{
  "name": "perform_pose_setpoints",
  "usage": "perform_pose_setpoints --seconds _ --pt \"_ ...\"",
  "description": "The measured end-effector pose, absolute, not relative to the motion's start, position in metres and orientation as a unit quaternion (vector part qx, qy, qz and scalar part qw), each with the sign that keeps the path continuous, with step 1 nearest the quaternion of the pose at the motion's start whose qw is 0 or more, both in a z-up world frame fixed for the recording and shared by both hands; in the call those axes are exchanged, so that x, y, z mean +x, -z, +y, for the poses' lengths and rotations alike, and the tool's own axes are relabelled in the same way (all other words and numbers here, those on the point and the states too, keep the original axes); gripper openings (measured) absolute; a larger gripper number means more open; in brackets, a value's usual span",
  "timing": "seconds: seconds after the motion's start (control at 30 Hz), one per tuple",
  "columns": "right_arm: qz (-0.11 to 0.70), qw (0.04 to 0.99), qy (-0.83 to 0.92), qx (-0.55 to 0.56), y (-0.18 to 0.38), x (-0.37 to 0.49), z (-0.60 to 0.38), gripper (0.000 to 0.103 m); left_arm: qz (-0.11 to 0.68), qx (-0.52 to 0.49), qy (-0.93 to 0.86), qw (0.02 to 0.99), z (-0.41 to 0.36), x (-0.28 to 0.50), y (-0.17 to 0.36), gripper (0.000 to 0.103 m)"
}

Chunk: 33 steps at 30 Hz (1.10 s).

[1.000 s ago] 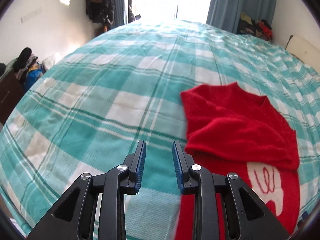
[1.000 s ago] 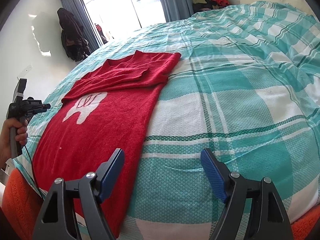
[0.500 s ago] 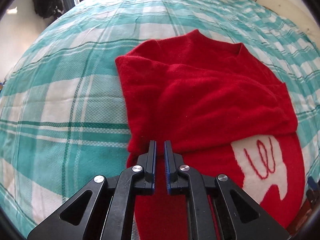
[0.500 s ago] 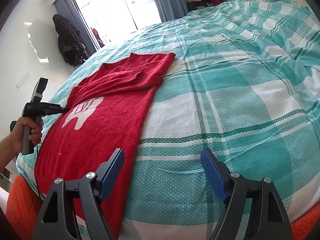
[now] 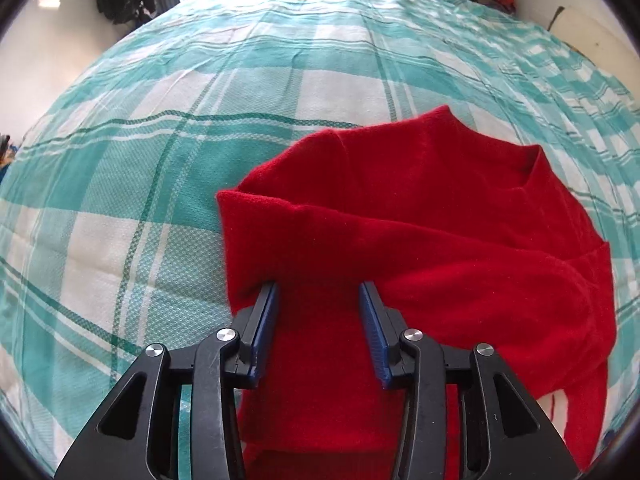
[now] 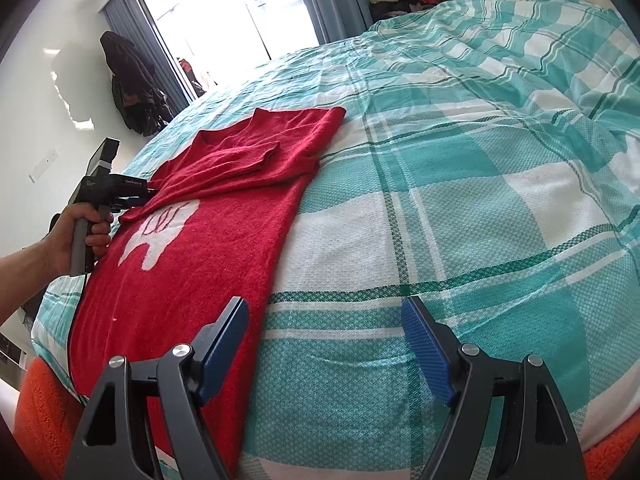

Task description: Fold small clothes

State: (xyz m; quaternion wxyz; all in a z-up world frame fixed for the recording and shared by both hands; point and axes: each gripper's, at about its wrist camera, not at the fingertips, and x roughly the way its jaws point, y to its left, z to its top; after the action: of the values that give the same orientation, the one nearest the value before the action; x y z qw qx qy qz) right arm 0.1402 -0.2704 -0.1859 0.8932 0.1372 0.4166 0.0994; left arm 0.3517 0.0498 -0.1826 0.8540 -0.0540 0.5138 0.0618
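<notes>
A fuzzy red knit sweater point(image 6: 224, 216) with a white tooth design point(image 6: 160, 232) is spread flat on the teal plaid bedspread point(image 6: 460, 208), sleeves folded across the chest. Dark jackets point(image 6: 128, 84) are hung by the window. The left gripper point(image 5: 318, 316) is held low at the sleeve fold point(image 5: 248, 248), jaws spread. The right gripper point(image 6: 324, 348) is parked wide open at the hem.

Left wrist close over sweater point(image 5: 420, 232); right wrist farther; both share sweater point(image 6: 224, 200).
</notes>
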Motion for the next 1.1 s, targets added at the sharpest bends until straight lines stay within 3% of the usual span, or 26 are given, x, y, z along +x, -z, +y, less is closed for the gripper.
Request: perform_pose_setpoints --seconds 0.03,0.1,0.2,0.43,0.5,0.63,0.73,1.1 --pt "0.415 0.894 -0.099 0.137 0.185 0.14 -0.271 0.078 0.503 -0.038 -0.056 0.861 0.046 0.342 0.173 0.052" --pt "0.414 0.895 -0.1 0.135 0.185 0.14 -0.27 0.078 0.481 -0.011 -0.05 0.875 0.043 0.316 0.155 0.068" --pt "0.411 0.898 -0.103 0.12 0.182 0.139 -0.266 0.078 0.452 0.003 -0.046 0.891 0.042 0.267 0.133 0.08" --pt "0.395 0.913 -0.076 0.075 0.172 0.133 -0.261 0.078 0.43 0.015 -0.055 0.901 0.024 0.169 0.138 0.084" --pt "0.4 0.912 -0.063 0.067 0.175 0.133 -0.262 0.078 0.431 0.022 -0.066 0.9 0.016 0.151 0.15 0.09" --pt "0.451 0.891 -0.041 0.049 0.2 0.14 -0.262 0.09 0.475 -0.012 -0.08 0.876 0.018 0.138 0.195 0.092" --pt "0.449 0.89 -0.047 0.066 0.209 0.138 -0.266 0.095 0.449 -0.035 -0.092 0.888 0.023 0.125 0.204 0.099" --pt "0.44 0.891 -0.059 0.094 0.218 0.135 -0.27 0.099 0.441 -0.043 -0.074 0.893 0.026 0.12 0.211 0.102"
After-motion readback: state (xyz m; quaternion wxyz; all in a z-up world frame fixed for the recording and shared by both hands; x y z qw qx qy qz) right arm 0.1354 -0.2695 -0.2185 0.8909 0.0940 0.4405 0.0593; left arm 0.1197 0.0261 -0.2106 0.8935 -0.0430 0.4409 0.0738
